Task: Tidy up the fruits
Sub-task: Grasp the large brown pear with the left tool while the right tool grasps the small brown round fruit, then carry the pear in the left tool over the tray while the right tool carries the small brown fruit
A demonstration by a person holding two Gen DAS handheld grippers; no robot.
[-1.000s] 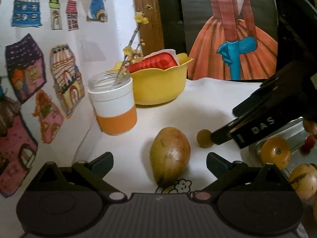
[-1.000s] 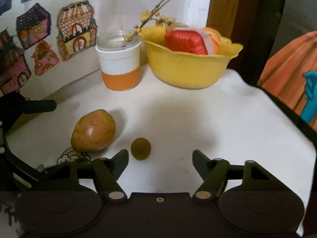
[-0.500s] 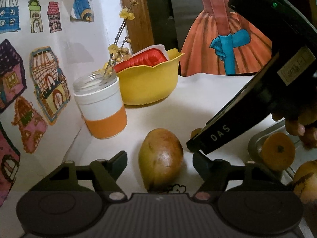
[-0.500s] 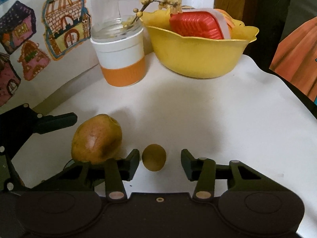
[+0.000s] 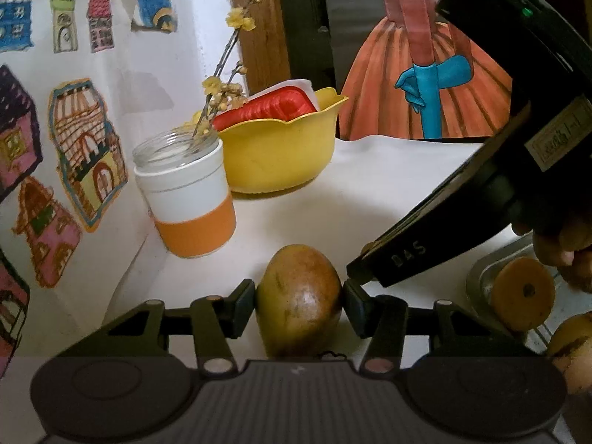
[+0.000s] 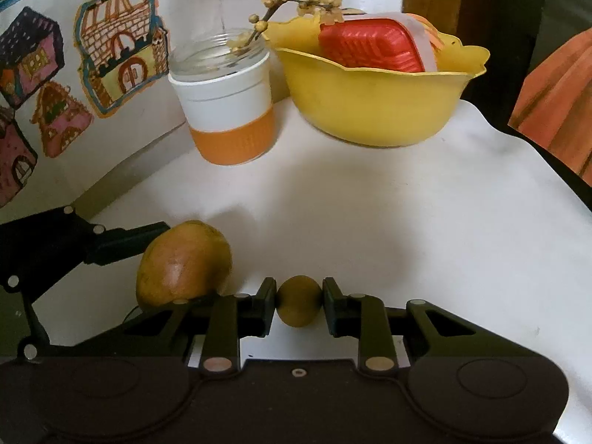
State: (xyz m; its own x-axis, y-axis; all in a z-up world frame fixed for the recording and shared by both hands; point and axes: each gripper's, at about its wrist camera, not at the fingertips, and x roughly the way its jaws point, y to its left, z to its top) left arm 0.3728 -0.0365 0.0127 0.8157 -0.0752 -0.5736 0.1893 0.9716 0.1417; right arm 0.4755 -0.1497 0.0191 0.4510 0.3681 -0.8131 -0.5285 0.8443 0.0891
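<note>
**Mango and small round fruit both pinched between gripper fingers on the white table**

Mango (image 5: pixel 299 299), yellow-green with a brownish blush, is sitting on the white table (image 5: pixel 370 185) between the two fingers of the left gripper (image 5: pixel 300 301). The jaws are standing narrowed to the fruit's width, and each pad is touching a side of it. In the right wrist view the same mango (image 6: pixel 183 262) is lying just left of the right gripper (image 6: pixel 299 301), with one dark finger of the left tool reaching it from the left.

The right gripper is closing its pads on a small round olive-brown fruit (image 6: pixel 299 300); the jaws are standing nearly together, and both pads are pressing against it. The fruit is resting low over the tabletop; whether it is lifted off the surface cannot be told.

In the left wrist view the black body of the right tool (image 5: pixel 462 199) is slanting down from the upper right, with part of a hand (image 5: pixel 562 248) holding it. Beneath it, at the right edge, a metal tray (image 5: pixel 481 273) is holding several orange-yellow fruits (image 5: pixel 523 292).

Farther back, a glass jar (image 6: pixel 225 100) in a white and orange sleeve is standing near the wall with a flowering twig (image 6: pixel 281 3) in it. Just beside it, a yellow scalloped bowl (image 6: pixel 381 100) is holding a red ribbed container (image 6: pixel 370 46). House drawings (image 6: pixel 118 44) are covering the wall on the left.
</note>
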